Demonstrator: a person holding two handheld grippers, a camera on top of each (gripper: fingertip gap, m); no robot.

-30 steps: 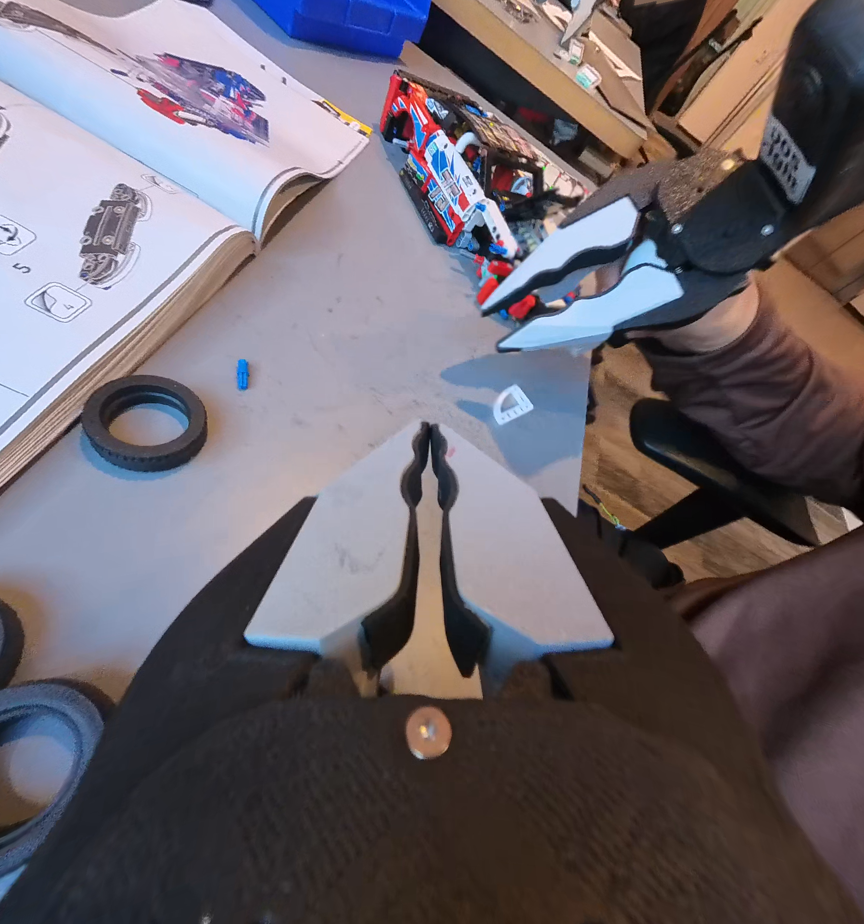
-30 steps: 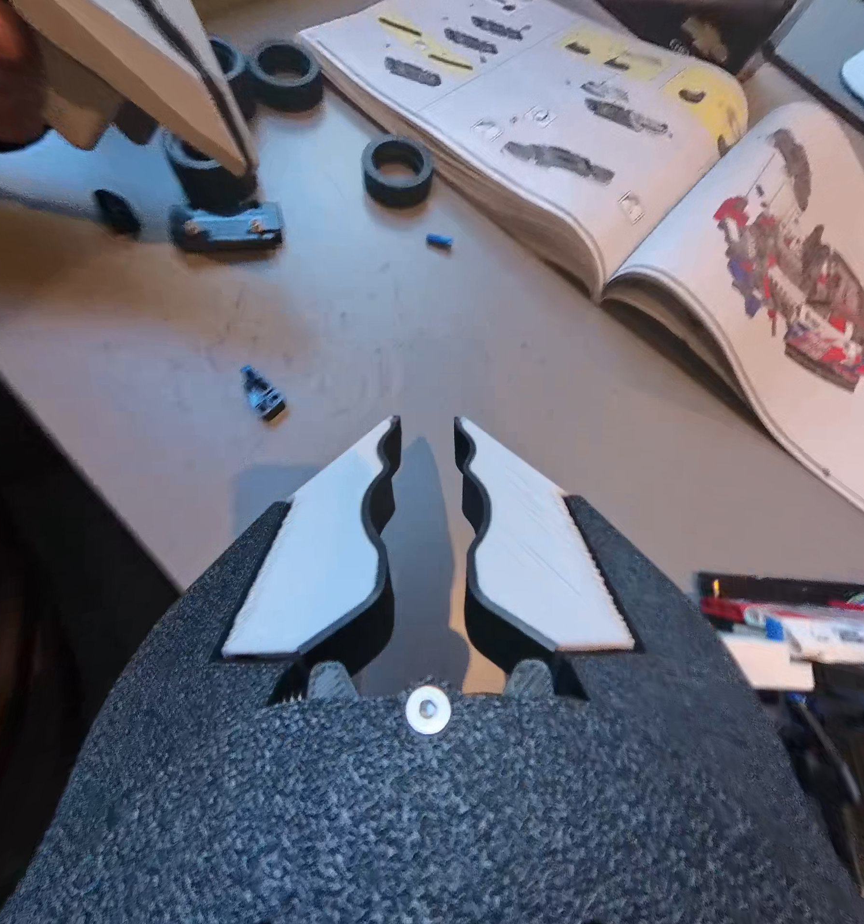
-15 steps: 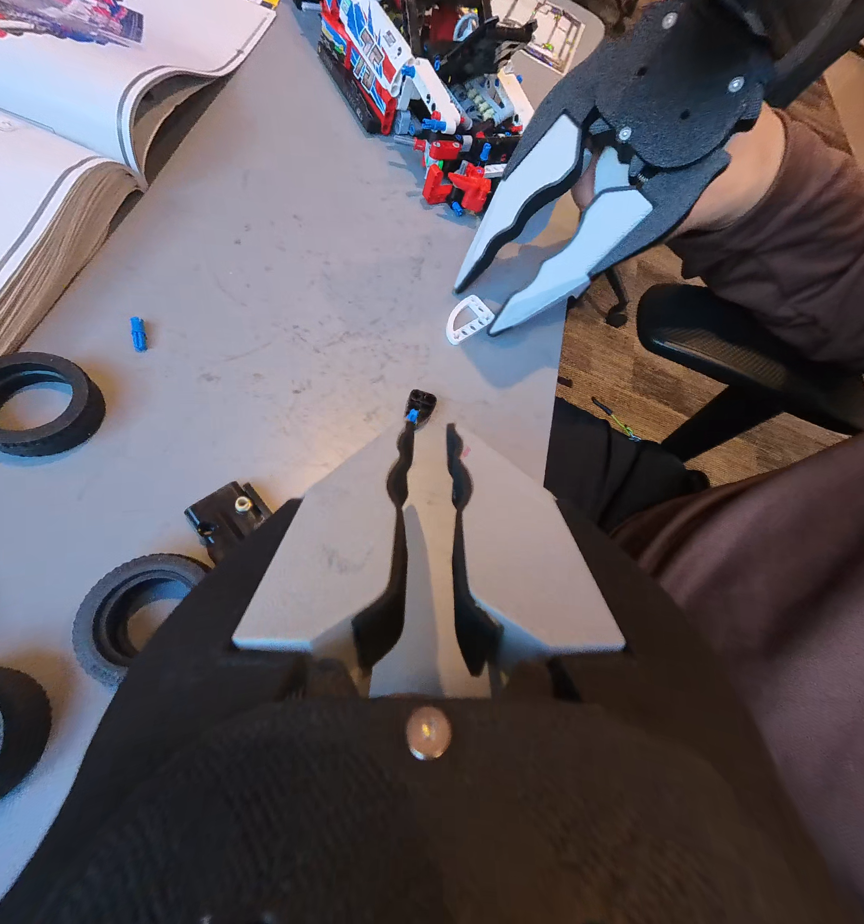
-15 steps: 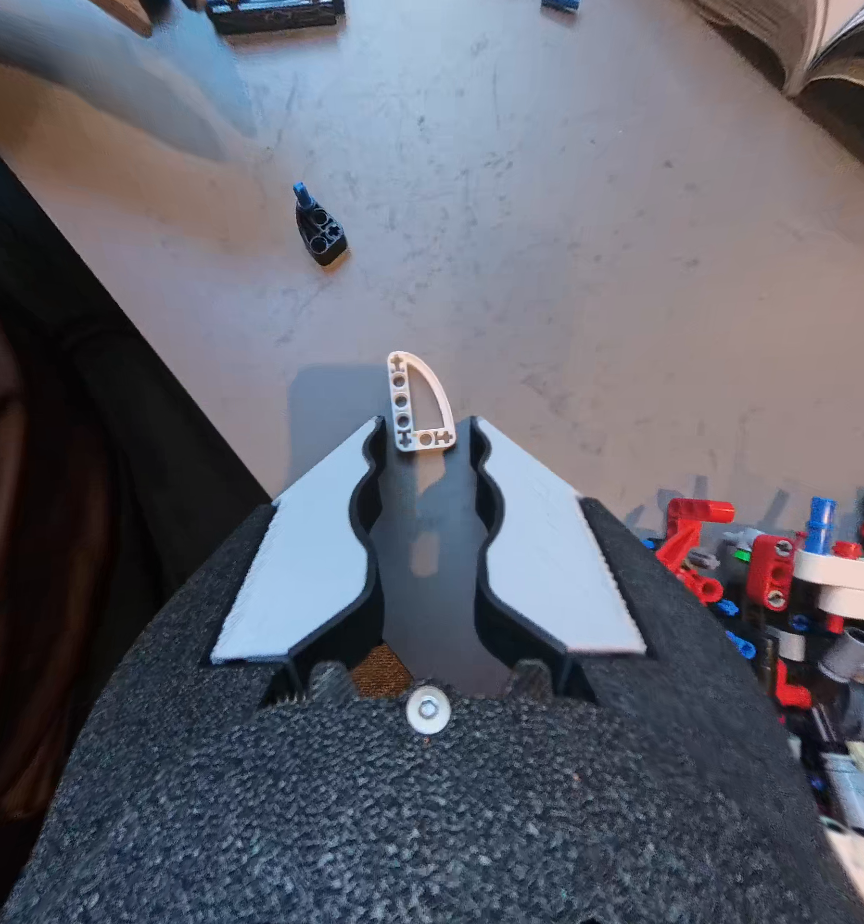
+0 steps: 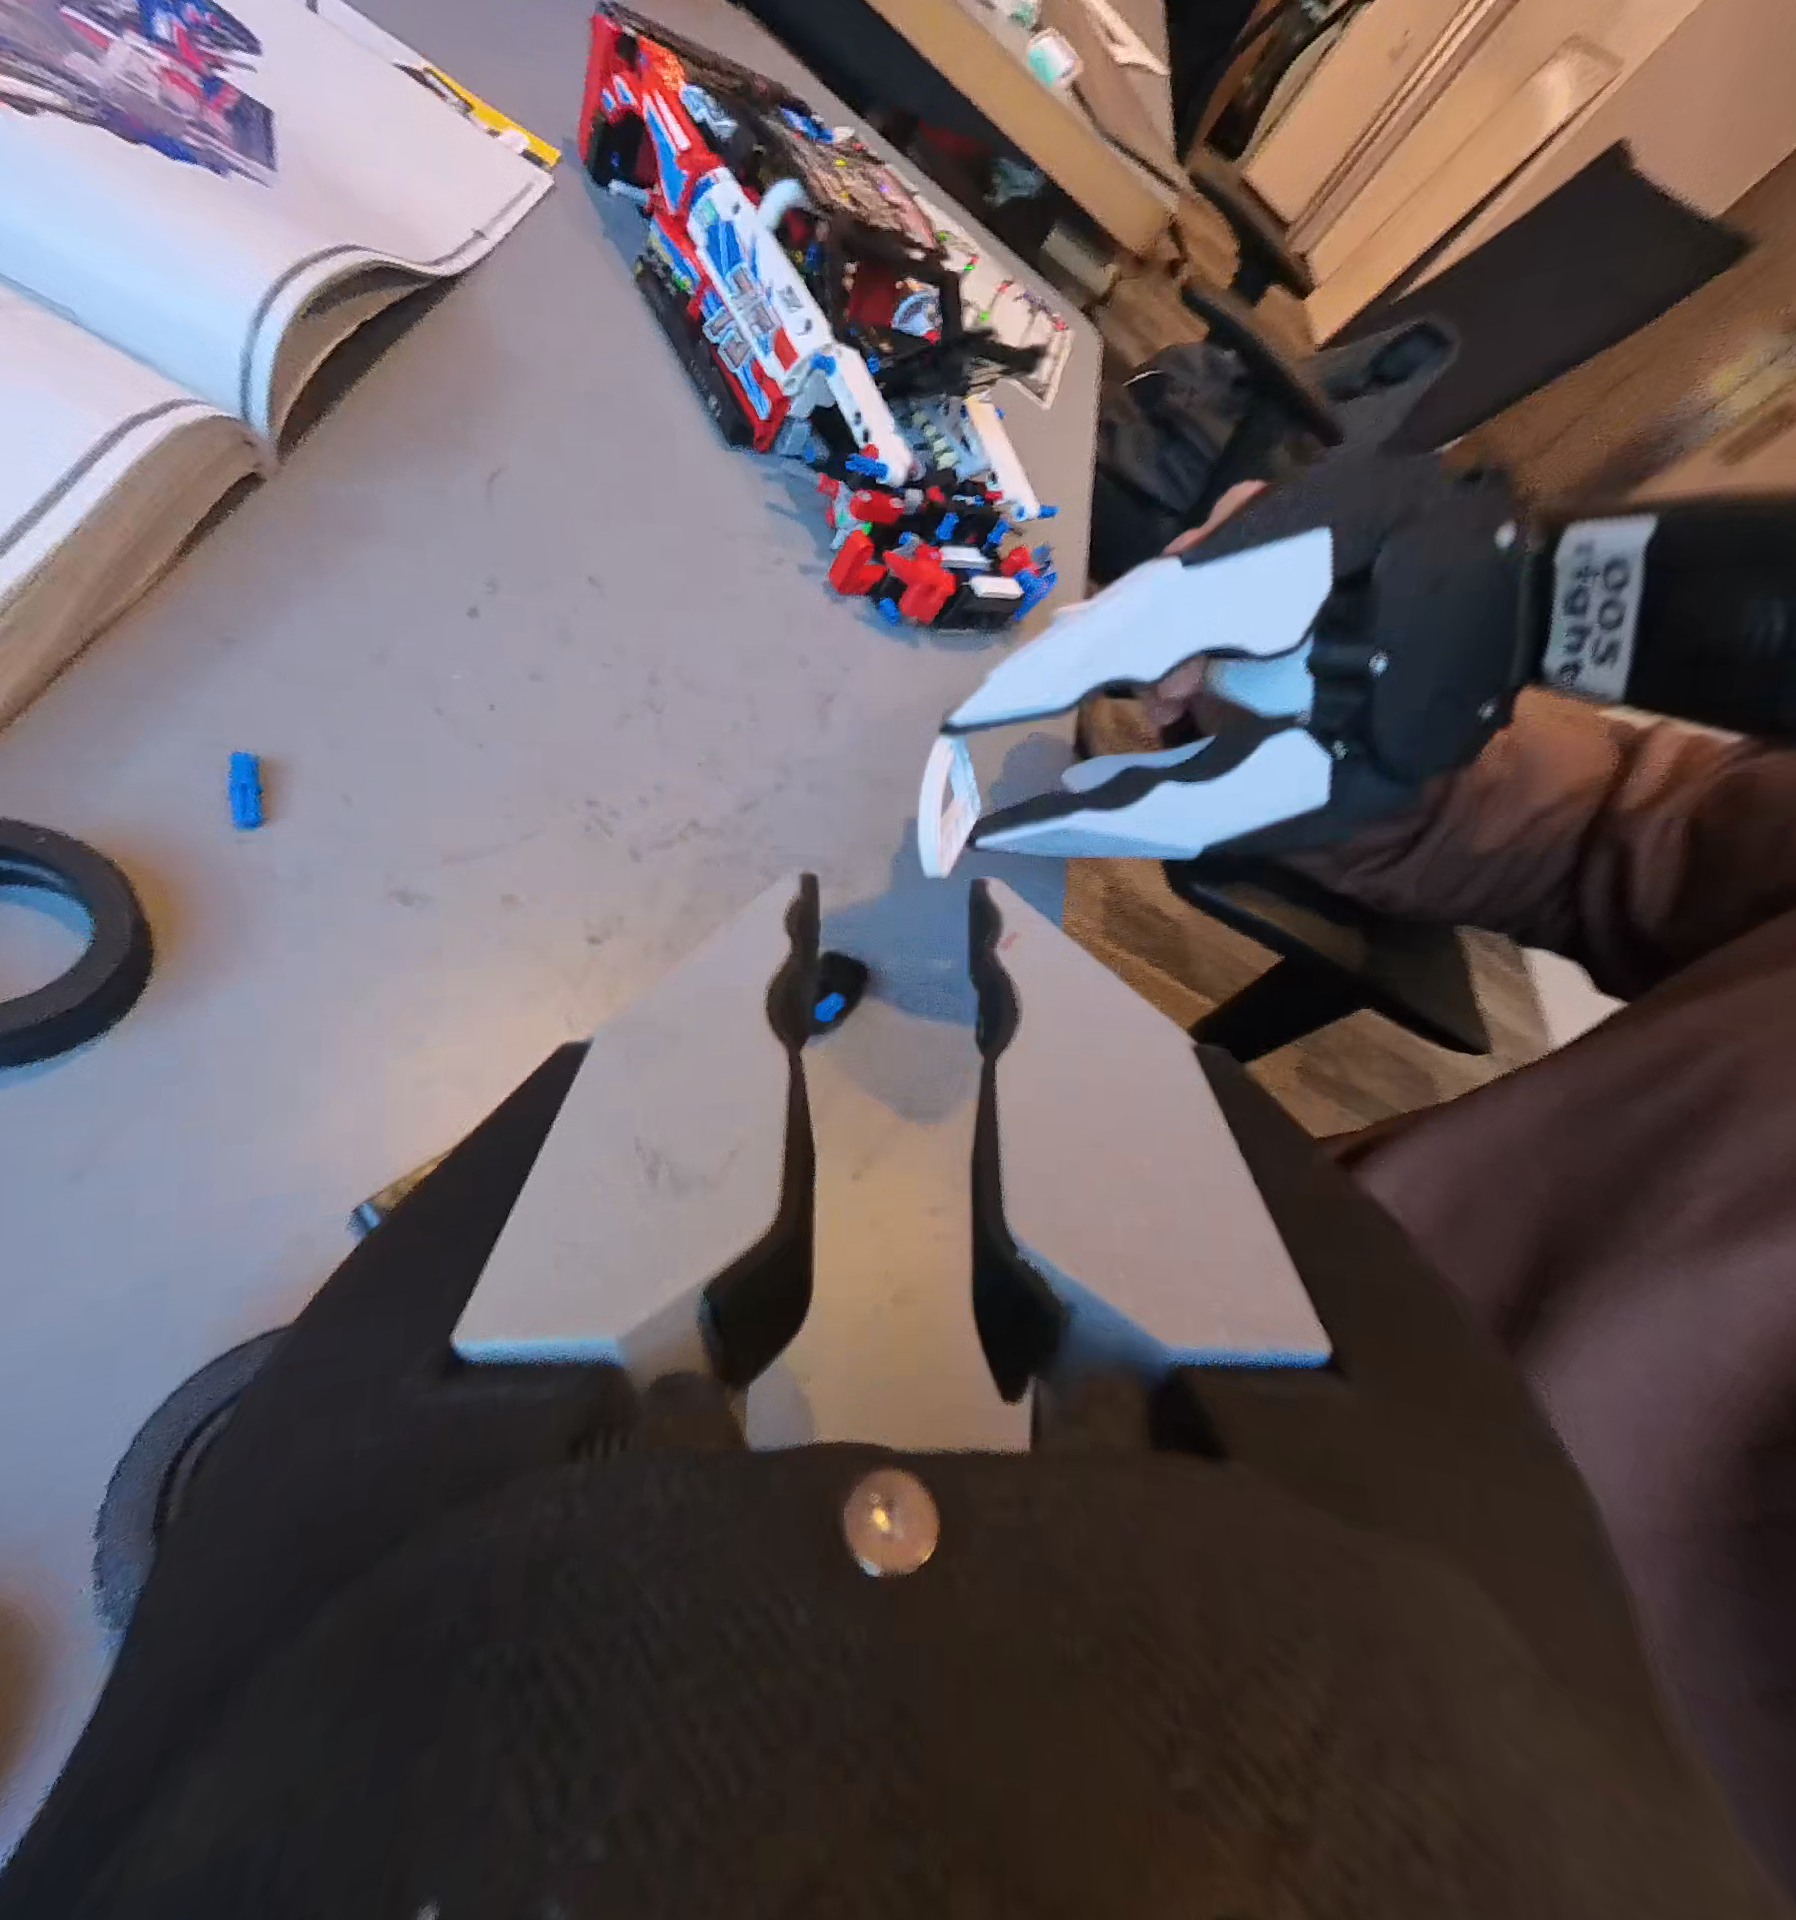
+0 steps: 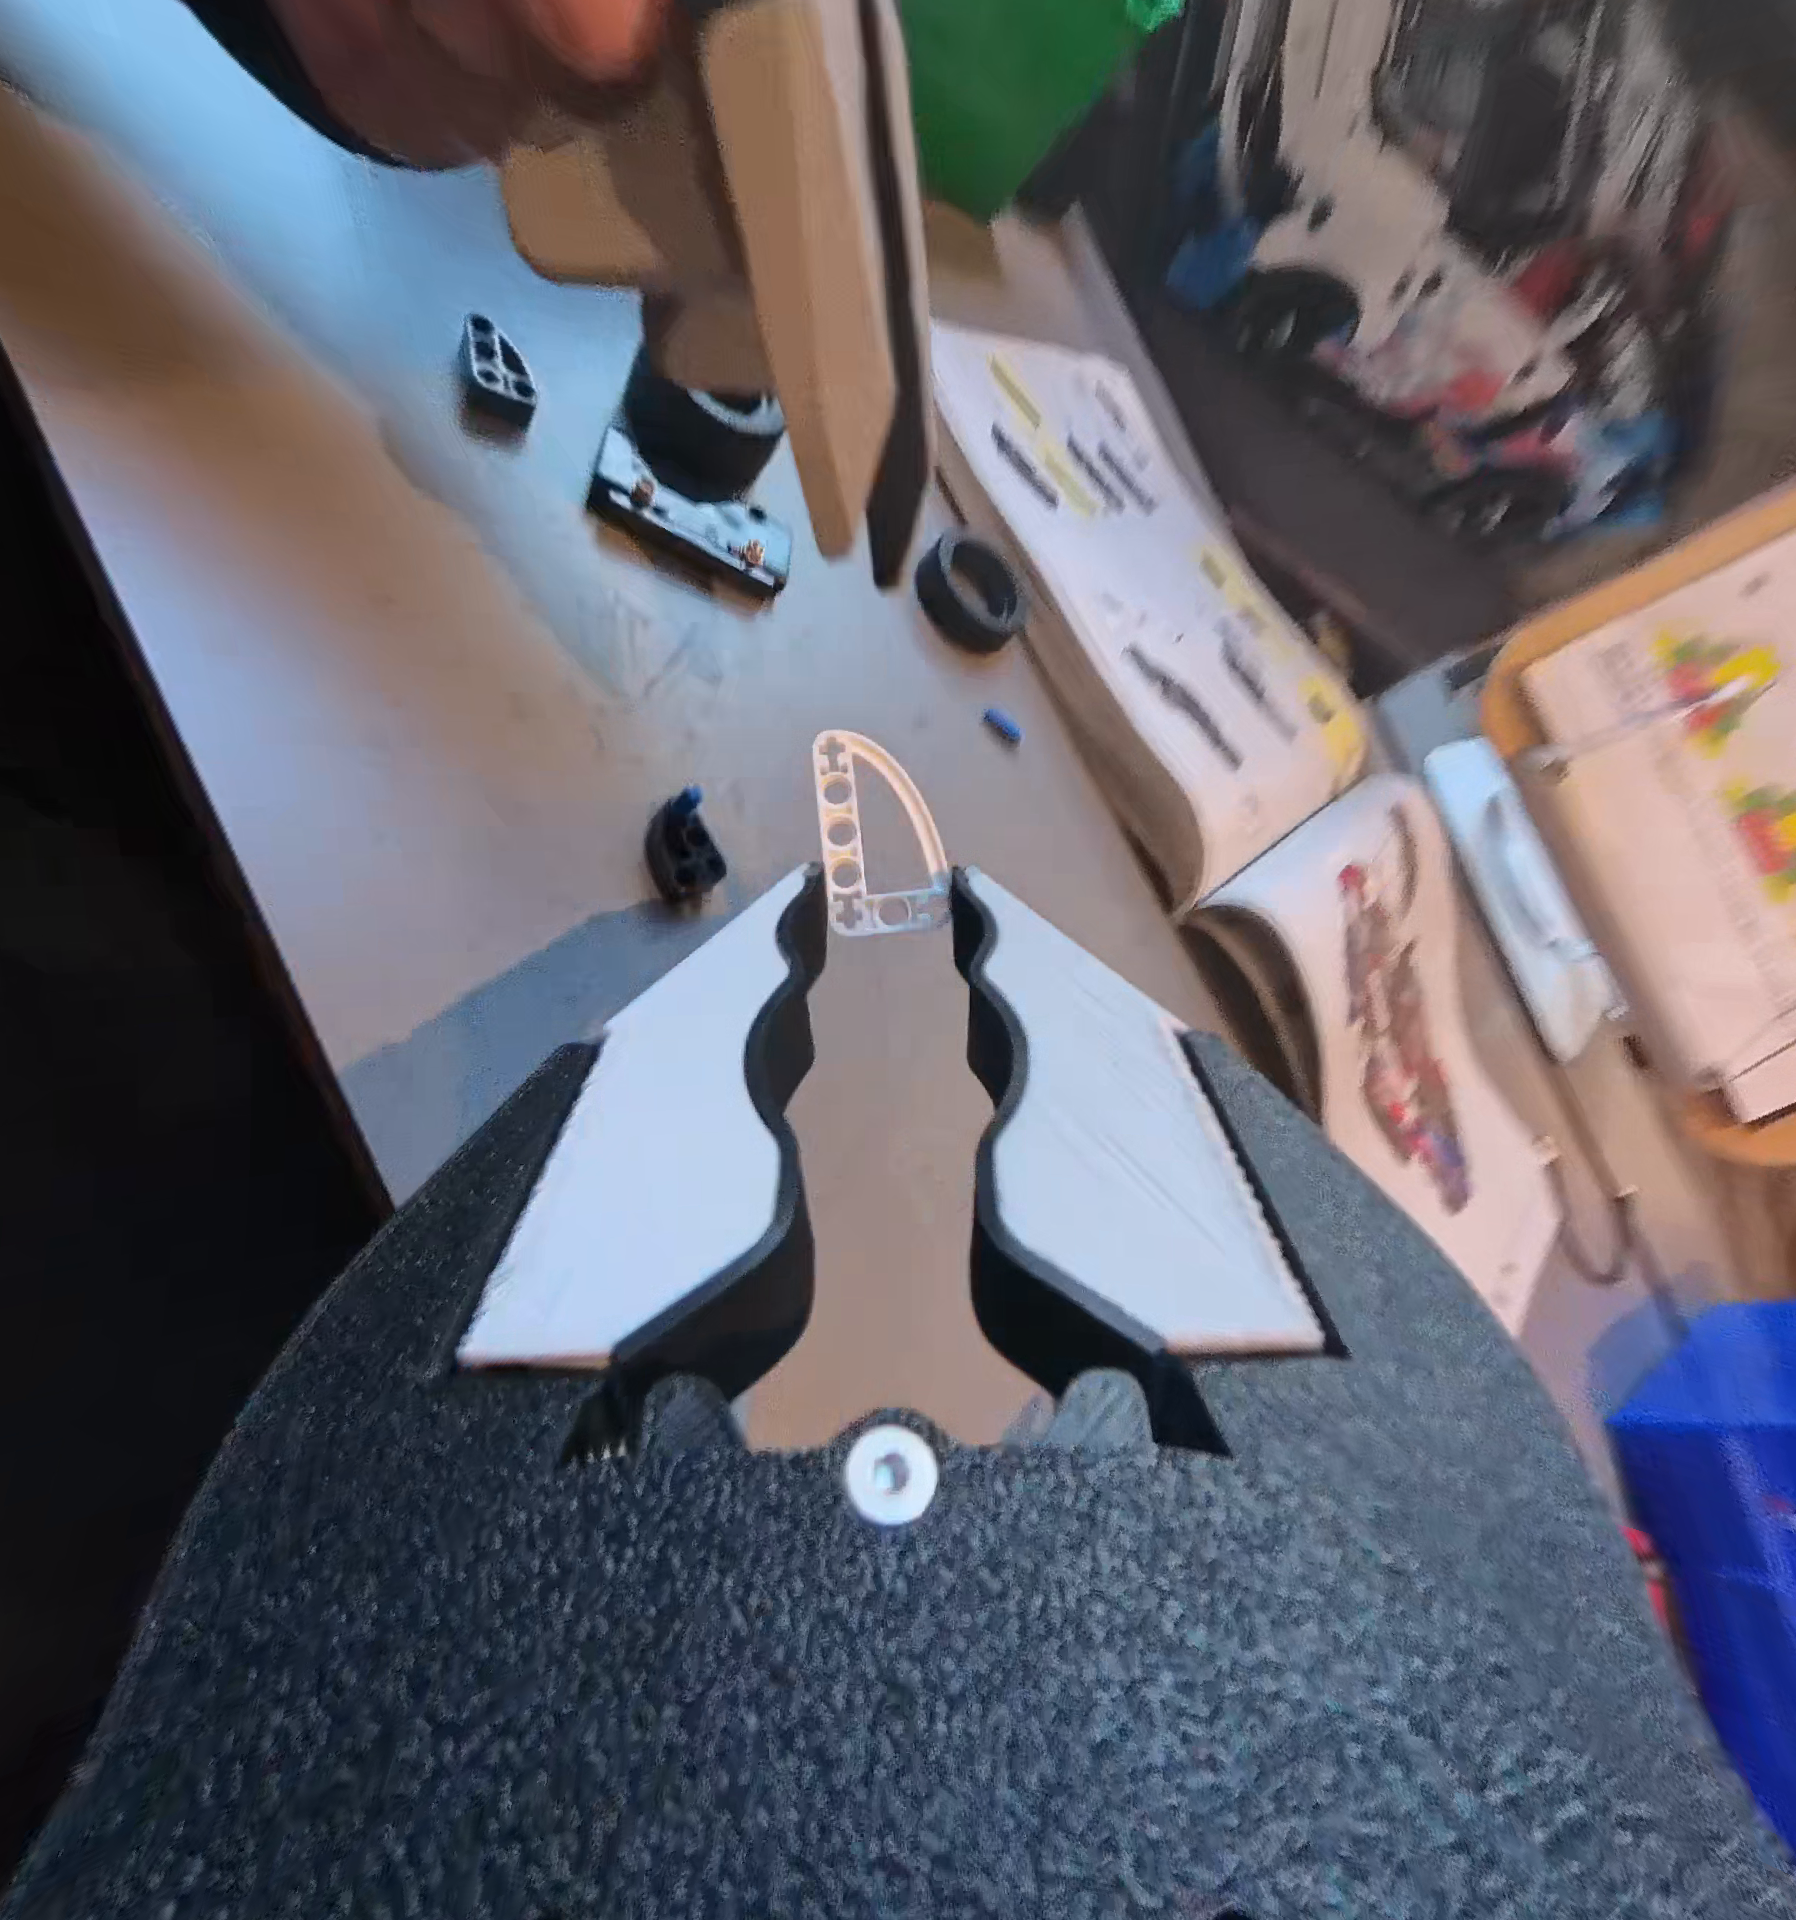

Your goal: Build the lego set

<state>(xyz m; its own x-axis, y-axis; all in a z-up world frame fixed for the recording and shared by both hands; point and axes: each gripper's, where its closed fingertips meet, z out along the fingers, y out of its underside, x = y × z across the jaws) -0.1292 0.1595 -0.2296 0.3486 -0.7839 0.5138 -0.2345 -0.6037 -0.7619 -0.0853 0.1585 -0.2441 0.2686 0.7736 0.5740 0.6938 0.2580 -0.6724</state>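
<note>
My right gripper (image 6: 886, 878) is shut on a white curved lego piece (image 6: 840, 831) by its short base and holds it above the grey table (image 6: 406, 675). The left wrist view shows that gripper (image 5: 961, 784) with the white piece (image 5: 946, 805) at the table's right edge. My left gripper (image 5: 891, 894) is open and empty, over a small black connector with a blue pin (image 5: 834, 987) that lies on the table between its fingers. The connector (image 6: 681, 852) also shows in the right wrist view, with the left gripper (image 6: 863, 556) hanging above the table behind it.
A part-built red, white and blue lego car (image 5: 769, 312) stands at the far right. An open instruction book (image 5: 146, 312) lies at the left. A black tyre (image 5: 32, 935), a loose blue pin (image 5: 245, 790), a black plate with a wheel (image 6: 686, 509) and a blue bin (image 6: 1756, 1507) are nearby. The tips of one gripper are about 6 cm away from the tips of the other.
My right gripper closed on the white curved piece and lifted it off the table. My left gripper opened wider and moved over the black connector.
</note>
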